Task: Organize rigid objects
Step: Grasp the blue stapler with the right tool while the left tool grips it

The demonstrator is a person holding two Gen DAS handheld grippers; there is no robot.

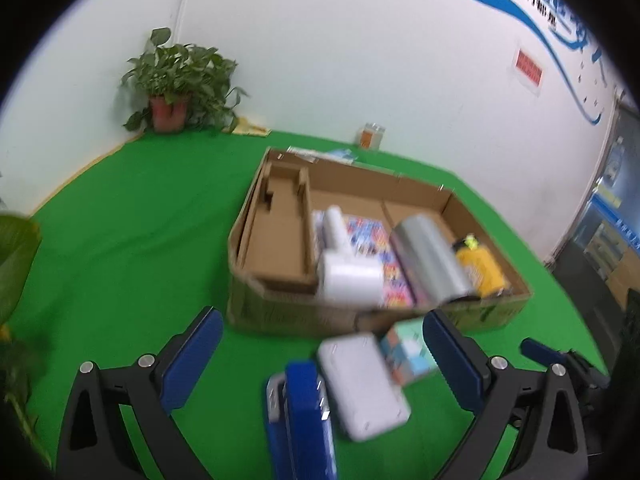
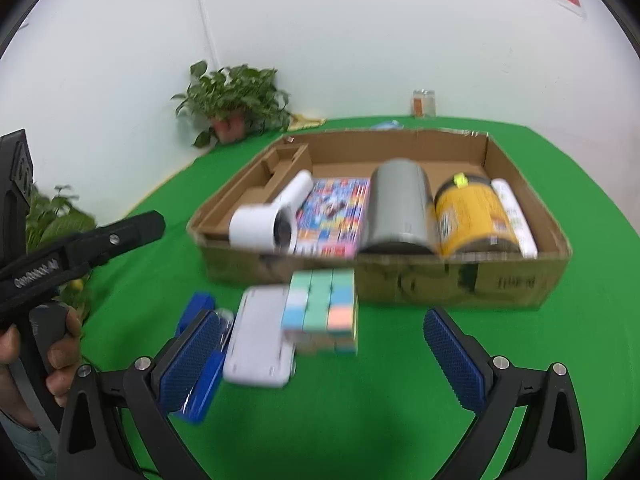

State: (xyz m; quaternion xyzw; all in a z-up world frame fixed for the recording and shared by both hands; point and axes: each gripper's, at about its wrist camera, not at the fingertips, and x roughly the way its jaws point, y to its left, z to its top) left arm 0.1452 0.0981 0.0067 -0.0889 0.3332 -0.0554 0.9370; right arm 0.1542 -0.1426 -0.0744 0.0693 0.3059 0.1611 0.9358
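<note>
1. On the green worktop [image 2: 360, 420], just short of the cardboard box [image 2: 440, 284]: pastel cube [image 2: 320, 308], white case [image 2: 260, 340], blue stapler [image 1: 304, 420], all outside the box.
2. Inside already: grey cylinder [image 2: 400, 204], yellow can [image 2: 472, 216], white dryer-like device [image 2: 272, 220].
3. Left gripper [image 1: 320, 360] and right gripper [image 2: 320, 360] both spread wide, empty.
4. Likely risks: closing on cube and case together, since touching; knocking the stapler aside.

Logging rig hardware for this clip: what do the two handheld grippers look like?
Both the left gripper and the right gripper have black plastic linkage arms with silver round pivot bolts and blue textured rectangular finger pads. The left gripper's black body shows white lettering, too blurred to read. No cables visible.
</note>
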